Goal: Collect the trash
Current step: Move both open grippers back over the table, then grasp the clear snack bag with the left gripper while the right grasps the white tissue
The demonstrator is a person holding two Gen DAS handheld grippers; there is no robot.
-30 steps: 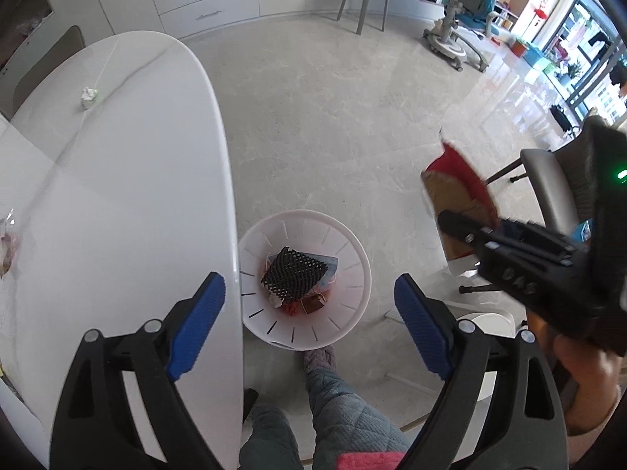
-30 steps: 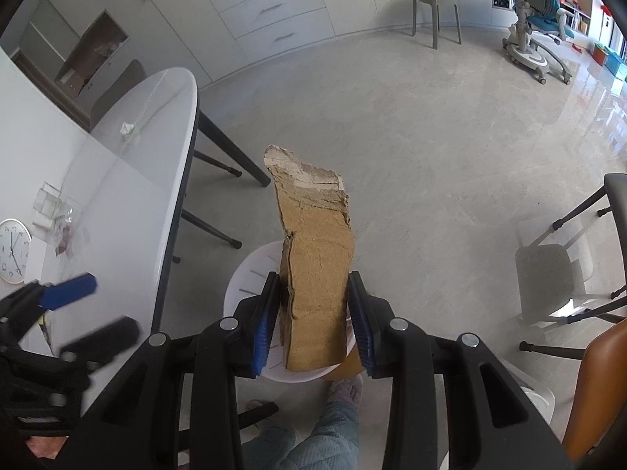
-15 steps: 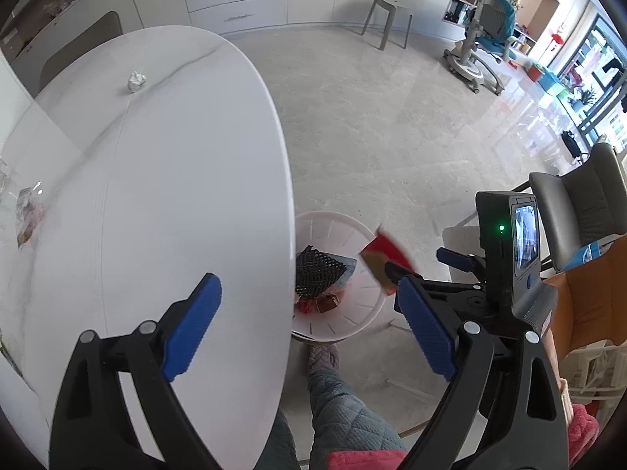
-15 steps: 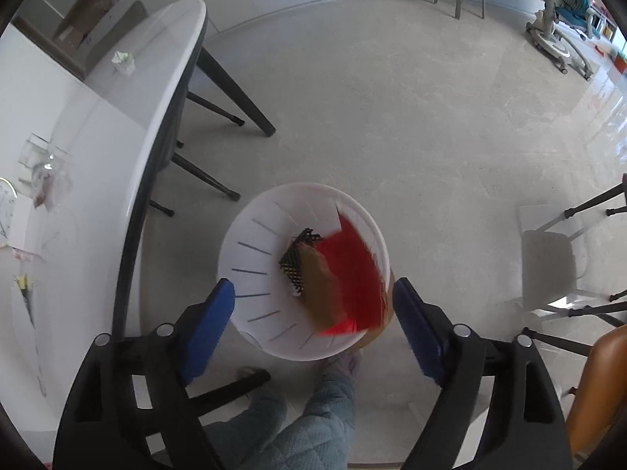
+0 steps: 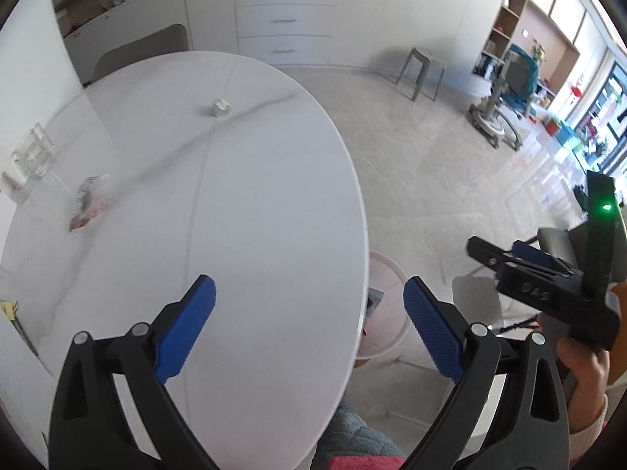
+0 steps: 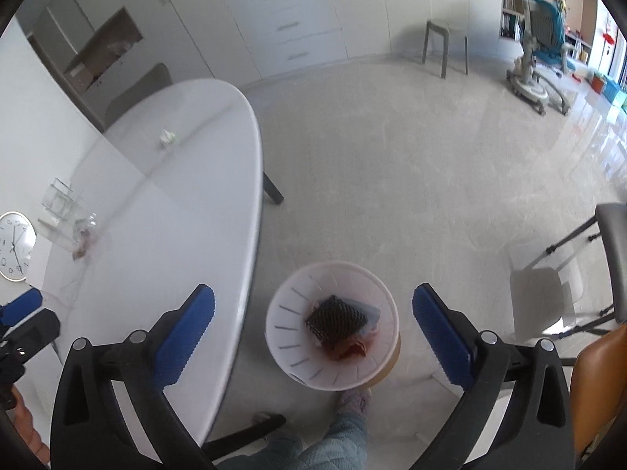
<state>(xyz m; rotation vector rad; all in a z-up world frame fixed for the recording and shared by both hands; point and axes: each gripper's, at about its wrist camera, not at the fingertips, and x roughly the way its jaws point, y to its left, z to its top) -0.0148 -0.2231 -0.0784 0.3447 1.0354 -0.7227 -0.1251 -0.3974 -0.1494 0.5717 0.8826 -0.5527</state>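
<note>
A white trash bin (image 6: 290, 337) stands on the floor beside the white oval table (image 6: 176, 235); it holds a black mesh piece (image 6: 337, 319) and red and brown scraps. My right gripper (image 6: 313, 325) hangs open and empty above the bin. My left gripper (image 5: 309, 321) is open and empty over the table's near edge (image 5: 274, 235). On the table lie a small crumpled white scrap (image 5: 221, 107) far off and a clear wrapper with brownish bits (image 5: 88, 201) at the left. The bin's rim (image 5: 392, 274) peeks past the table in the left wrist view, where the right gripper (image 5: 505, 258) also shows.
A clear holder (image 5: 33, 154) stands at the table's left edge and a round clock (image 6: 13, 246) leans near it. Chairs (image 6: 611, 258) stand to the right, a grey stool (image 6: 446, 45) and white drawers (image 6: 298, 27) at the back. My feet (image 6: 352, 399) are by the bin.
The right gripper opened and let the cardboard with red paper fall into the bin. The left gripper swung from over the bin to over the table.
</note>
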